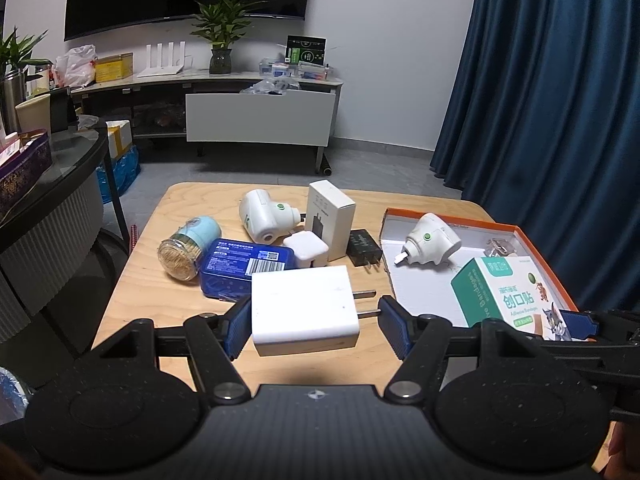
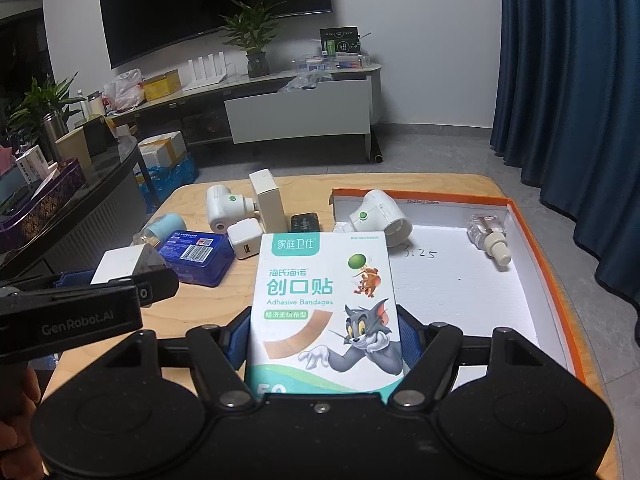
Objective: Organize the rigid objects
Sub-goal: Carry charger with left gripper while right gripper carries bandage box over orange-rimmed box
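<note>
My left gripper [image 1: 314, 326] is open around a large white charger [image 1: 304, 309] on the wooden table [image 1: 160, 288]; its left pad touches the charger, its right pad stands apart by the prongs. My right gripper [image 2: 324, 342] is shut on a bandage box [image 2: 326, 312] with cartoon print, held at the near left edge of the orange-rimmed tray [image 2: 460, 280]. The box also shows in the left wrist view [image 1: 508, 296]. In the tray lie a white plug-in device [image 2: 376, 216] and a small clear bottle [image 2: 490, 238].
On the table lie a toothpick jar [image 1: 184, 254], a blue tin [image 1: 244, 268], a small white cube charger [image 1: 306, 249], a white box [image 1: 330, 214], a black adapter [image 1: 364, 246] and a second white plug-in device [image 1: 266, 216]. A dark side table [image 1: 52, 184] stands left.
</note>
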{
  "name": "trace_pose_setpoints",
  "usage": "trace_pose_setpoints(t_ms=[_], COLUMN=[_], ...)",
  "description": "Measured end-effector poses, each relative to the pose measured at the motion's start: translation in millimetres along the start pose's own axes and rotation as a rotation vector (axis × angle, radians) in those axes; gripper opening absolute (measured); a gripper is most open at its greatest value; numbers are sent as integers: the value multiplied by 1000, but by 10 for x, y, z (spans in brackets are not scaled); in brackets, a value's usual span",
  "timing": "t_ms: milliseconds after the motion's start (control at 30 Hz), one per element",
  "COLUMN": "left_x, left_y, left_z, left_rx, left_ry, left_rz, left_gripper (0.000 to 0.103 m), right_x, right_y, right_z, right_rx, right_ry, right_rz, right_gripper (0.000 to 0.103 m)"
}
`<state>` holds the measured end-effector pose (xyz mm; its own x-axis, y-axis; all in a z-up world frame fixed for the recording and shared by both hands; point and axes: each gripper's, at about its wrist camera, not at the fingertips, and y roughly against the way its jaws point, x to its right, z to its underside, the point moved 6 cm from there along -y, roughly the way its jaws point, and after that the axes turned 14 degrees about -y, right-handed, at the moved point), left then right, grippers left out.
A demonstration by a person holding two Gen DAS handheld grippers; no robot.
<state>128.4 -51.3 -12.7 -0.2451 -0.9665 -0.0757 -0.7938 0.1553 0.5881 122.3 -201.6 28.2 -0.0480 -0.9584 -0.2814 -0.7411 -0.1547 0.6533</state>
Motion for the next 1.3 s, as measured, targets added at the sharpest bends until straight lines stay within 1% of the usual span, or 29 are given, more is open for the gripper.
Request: trace_pose_setpoints(t_ms=[667,1300], left_x=[304,697], left_y=[-21,-111], left_z=[-41,-153], left_rx=[-3,-2], left_ry=[-28,-80], left_rz=[52,117], left_gripper=[67,67], right_x=[285,742], right_y=[147,243], right_z=[-31,-110], right_rx=[32,66], right_ry=[-33,-107], right_rz=[39,101], right_gripper=[84,84])
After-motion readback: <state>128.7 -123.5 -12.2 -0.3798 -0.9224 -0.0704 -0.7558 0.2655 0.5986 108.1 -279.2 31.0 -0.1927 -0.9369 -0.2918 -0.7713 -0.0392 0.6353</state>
